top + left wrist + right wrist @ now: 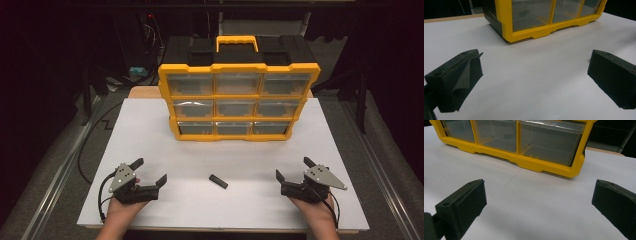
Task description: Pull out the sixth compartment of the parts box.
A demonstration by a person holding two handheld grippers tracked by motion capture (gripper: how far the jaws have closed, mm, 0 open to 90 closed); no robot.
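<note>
In the high view, a yellow-framed organizer case (239,95) with 9 clear drawers in 3 rows of 3 stands upright at the upper centre of the frame, on the far part of a white tabletop (150,130). Its yellow carry handle (237,43) sits on top, between black lid sections.

A small black oblong piece (218,181) lies flat on the tabletop at lower centre, between the 2 grippers and apart from both, well in front of the case.

The left gripper (150,171) rests at lower left, held by a hand (119,212) coming in from the bottom edge; its jaws are spread wide with nothing between them. The right gripper (295,168) sits at lower right, in the other hand (315,210), jaws likewise released and bare.

In the left gripper view, the 2 black jaws stand far apart at the lower corners over bare white surface, with the case's lower left corner at top centre. The right gripper view shows the same wide spread, the case's bottom drawer row running across the top.
</note>
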